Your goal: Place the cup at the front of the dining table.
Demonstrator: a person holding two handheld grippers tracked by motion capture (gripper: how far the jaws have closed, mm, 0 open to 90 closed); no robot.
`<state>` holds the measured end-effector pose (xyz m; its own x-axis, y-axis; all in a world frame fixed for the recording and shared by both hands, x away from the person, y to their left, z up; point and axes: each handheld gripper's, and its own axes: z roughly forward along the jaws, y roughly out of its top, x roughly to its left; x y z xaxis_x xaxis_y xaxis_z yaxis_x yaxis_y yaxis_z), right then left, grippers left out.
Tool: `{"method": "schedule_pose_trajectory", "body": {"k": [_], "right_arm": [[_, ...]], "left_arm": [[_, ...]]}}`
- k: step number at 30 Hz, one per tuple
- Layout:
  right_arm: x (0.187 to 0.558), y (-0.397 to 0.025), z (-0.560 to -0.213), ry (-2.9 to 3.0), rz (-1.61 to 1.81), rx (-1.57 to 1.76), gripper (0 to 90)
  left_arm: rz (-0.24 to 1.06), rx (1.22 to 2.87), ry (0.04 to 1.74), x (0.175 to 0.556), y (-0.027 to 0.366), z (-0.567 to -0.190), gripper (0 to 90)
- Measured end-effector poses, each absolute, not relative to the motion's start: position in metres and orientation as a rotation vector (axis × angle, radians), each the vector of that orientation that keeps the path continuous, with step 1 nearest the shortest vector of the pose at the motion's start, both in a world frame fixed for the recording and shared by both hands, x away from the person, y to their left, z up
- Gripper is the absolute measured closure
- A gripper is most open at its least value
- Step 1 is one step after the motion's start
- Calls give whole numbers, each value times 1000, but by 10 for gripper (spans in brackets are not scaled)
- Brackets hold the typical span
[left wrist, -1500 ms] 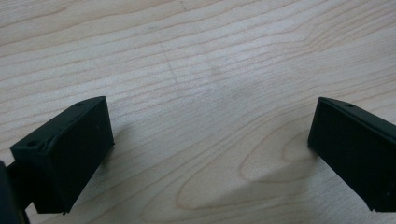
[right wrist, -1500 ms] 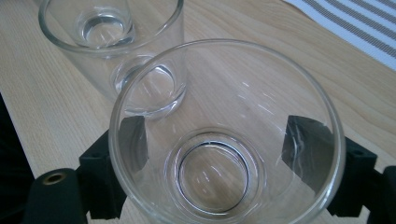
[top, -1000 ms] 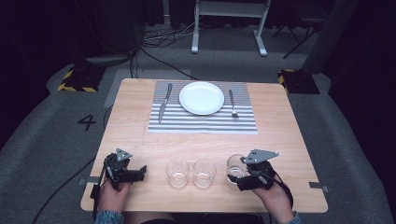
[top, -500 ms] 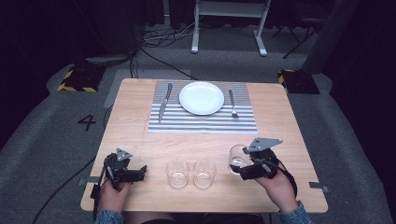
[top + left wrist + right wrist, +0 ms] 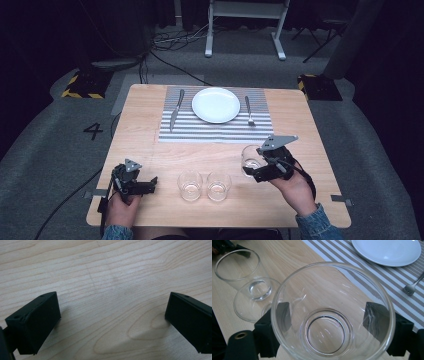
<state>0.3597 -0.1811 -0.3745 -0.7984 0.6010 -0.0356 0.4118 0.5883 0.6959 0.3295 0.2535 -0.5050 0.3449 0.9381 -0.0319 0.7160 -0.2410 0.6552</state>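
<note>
Step in hand: the right tongs (image 5: 256,173) have a clear glass (image 5: 250,159) clamped between their jaws and, by the look of it, lifted and tilted off the counter (image 5: 140,145); this reads as the carry toward the place setting.
Right tongs: closed on the glass, 1 black jaw pressing each side of the wall, plain to see through the glass (image 5: 332,315) in the right gripper view.
Left tongs: the left tongs (image 5: 144,186) are spread wide apart with nothing between them, held low over bare wood.
Other glasses: 2 more glasses (image 5: 190,185) and (image 5: 219,185) stand upright between the 2 tongs, touching nothing.
Ahead of the right tongs: striped placemat (image 5: 215,131), white plate (image 5: 216,105), fork (image 5: 248,111) near, knife (image 5: 175,109) beyond the plate.
Next move, my call: bring the glass upright, carry it forward toward the mat near the fork, set its base flat, then part the jaws.
</note>
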Motion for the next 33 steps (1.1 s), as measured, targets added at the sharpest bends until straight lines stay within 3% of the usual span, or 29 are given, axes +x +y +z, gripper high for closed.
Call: {"method": "schedule_pose_trajectory", "body": {"k": [33], "right_arm": [[435,-123,-332,2545,1072,788,196]], "left_arm": [[509,2026,1444,329,253,-505,2]]}}
